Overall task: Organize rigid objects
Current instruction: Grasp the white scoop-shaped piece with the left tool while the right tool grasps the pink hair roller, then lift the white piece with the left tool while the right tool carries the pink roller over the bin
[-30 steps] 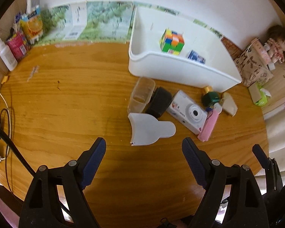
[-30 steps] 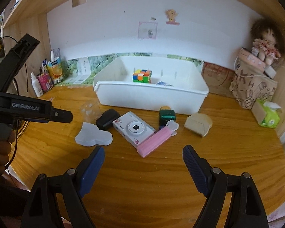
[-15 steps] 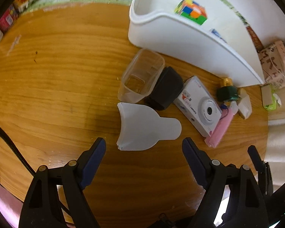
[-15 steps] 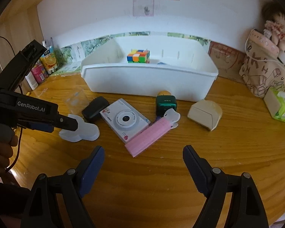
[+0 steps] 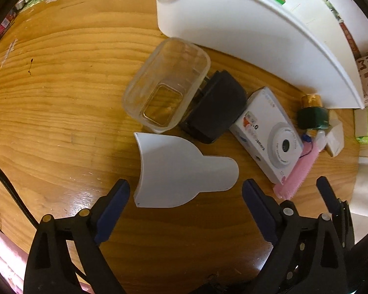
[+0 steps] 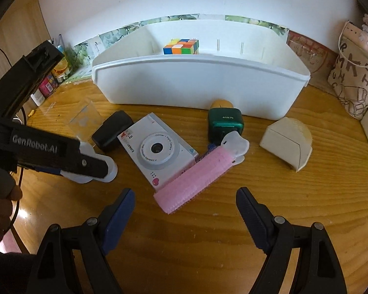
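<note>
The left gripper [image 5: 185, 196] points down with its jaws opening around the flat white bottle-shaped plastic piece [image 5: 181, 171] on the wooden counter [image 5: 61, 85], not touching it. The right gripper [image 6: 185, 203] has its jaws spread, empty, before the pink ridged roller [image 6: 191, 178], which lies beside the white toy camera [image 6: 159, 150].

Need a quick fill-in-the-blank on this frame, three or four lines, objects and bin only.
1. The only thing visible inside the white bin is a ______.
2. The pink brush leans against the white ______.
3. The black case lies between the camera and the clear ______.
4. The flat white piece lies on the ______, outside the bin.

Missing words: puzzle cube; camera; container; table
</note>
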Demonstrator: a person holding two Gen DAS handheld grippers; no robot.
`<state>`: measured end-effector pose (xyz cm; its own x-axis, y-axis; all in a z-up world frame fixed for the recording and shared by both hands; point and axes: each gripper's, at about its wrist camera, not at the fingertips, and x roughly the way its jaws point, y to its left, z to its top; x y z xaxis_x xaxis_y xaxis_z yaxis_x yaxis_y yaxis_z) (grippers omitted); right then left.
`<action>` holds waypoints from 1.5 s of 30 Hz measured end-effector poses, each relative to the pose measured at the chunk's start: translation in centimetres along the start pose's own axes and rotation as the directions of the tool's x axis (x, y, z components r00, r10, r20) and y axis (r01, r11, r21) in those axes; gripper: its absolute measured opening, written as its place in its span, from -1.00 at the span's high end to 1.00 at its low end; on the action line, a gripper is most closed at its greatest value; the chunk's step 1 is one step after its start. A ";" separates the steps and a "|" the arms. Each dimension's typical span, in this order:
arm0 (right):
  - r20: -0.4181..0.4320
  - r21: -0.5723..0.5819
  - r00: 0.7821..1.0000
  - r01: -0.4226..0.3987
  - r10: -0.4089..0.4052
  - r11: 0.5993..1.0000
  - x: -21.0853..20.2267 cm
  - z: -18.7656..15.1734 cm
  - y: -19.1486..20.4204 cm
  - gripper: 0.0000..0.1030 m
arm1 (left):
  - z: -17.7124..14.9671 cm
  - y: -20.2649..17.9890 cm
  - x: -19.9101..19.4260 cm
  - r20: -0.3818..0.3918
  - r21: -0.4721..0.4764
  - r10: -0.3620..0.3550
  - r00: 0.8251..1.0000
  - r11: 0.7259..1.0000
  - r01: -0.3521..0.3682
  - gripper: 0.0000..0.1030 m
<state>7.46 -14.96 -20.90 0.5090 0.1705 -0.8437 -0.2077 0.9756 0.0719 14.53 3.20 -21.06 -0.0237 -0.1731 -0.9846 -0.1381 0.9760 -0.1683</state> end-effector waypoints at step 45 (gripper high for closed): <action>0.002 0.082 0.997 -0.082 0.082 0.993 -2.5 -1.5 -1.0 0.51 | 0.1 -0.1 -0.3 0.012 -0.028 0.092 0.996 0.995 -0.092 -0.70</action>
<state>5.12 -16.56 -19.67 0.4916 0.2504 -0.8341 -0.1795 0.9663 0.1844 14.65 3.12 -20.78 -0.0242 -0.0808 -0.9964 -0.1630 0.9837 -0.0759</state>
